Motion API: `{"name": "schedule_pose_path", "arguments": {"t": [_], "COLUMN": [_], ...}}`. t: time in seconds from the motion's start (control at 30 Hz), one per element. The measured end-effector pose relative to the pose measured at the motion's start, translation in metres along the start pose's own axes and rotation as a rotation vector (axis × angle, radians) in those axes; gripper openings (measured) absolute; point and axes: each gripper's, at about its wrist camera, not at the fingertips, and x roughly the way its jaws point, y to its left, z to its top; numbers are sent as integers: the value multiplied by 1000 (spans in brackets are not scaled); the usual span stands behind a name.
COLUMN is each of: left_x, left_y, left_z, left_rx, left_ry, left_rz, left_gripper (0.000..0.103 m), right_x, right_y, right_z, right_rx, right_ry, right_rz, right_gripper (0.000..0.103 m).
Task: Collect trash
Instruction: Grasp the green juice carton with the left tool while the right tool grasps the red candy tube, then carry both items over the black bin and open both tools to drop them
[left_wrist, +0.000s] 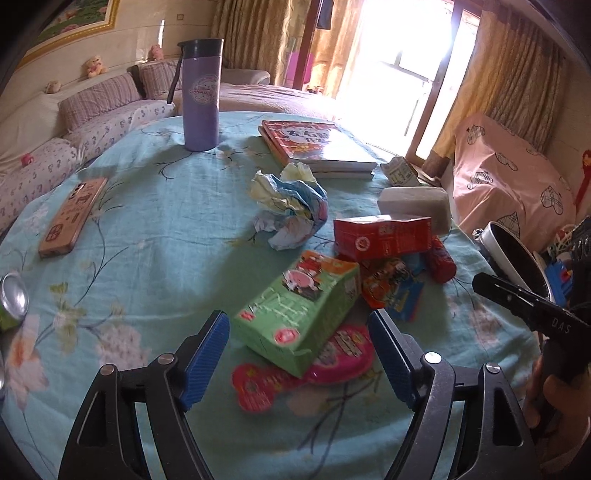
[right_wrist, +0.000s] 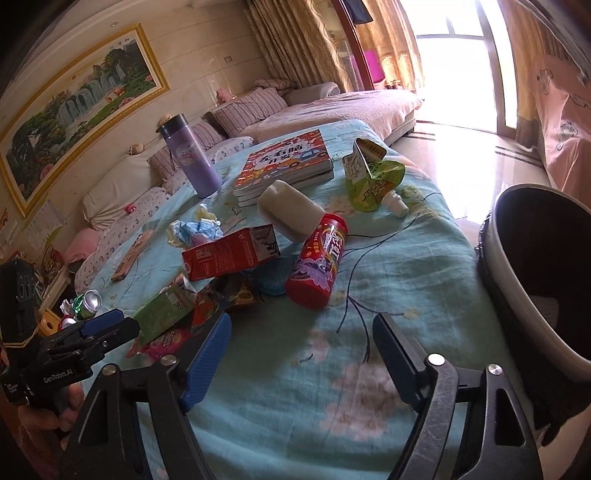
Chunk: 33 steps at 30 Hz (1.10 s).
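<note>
Nearest, the left gripper (left_wrist: 299, 354), 2 blue-padded black fingers spread apart, frames the near end of a tilted green paper carton (left_wrist: 299, 310) without the pads pressing on it; the carton lies over a flat pink foil wrapper (left_wrist: 332, 363). The right gripper (right_wrist: 301, 356), likewise spread wide and holding nothing, hangs above bare cloth of the table (right_wrist: 388, 258), which is covered in pale turquoise floral fabric. At the table's right edge stands a dark round waste bin with a pale rim (right_wrist: 532, 280). Beyond the green carton: an orange-and-blue snack packet (left_wrist: 391, 291), a red rectangular paper carton (left_wrist: 382, 236) on its side, and a red cylindrical plastic canister with a purple label (right_wrist: 319, 262) lying down, its top touching a white translucent oblong block (right_wrist: 291, 212). Left of these, a crumpled wad of white, blue and yellow paper (left_wrist: 290, 206). At the far left edge, a crushed green aluminium can (right_wrist: 86, 302) and a flat tan phone-shaped case (left_wrist: 74, 218). Farther right, a squashed green spouted drink pouch (right_wrist: 373, 173). Farthest, a stack of 2 red-covered books (left_wrist: 317, 147) and an upright lilac insulated bottle with a dark lid (left_wrist: 201, 96).
</note>
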Motion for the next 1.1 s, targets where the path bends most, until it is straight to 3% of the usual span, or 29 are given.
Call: {"name": "schedule_pose_path", "arguments": {"t": [0.17,0.33,0.43,0.63,1.1], "left_x": [26,42,46,36,-1], "left_y": [5,0,-7,-18,-70], "left_z": [12,14,12,7,-33], "left_rx": [44,83,114,132,139], "left_ry": [49,68,72,37,-29], "left_rz": [-14,-15,-7,-10,-157], "left_gripper": [78,76,63,52,50], "right_x": [25,55,62,42,-36], "right_y": [-5,-10,-10,-17,-43], "right_z": [16,27,27,15,-25], "right_rx": [16,30,16,18,55], "right_ry": [22,79,94,77,12], "right_rz": [-6,-21,-42,-30,-18], "right_gripper": [70,56,38,37,36]}}
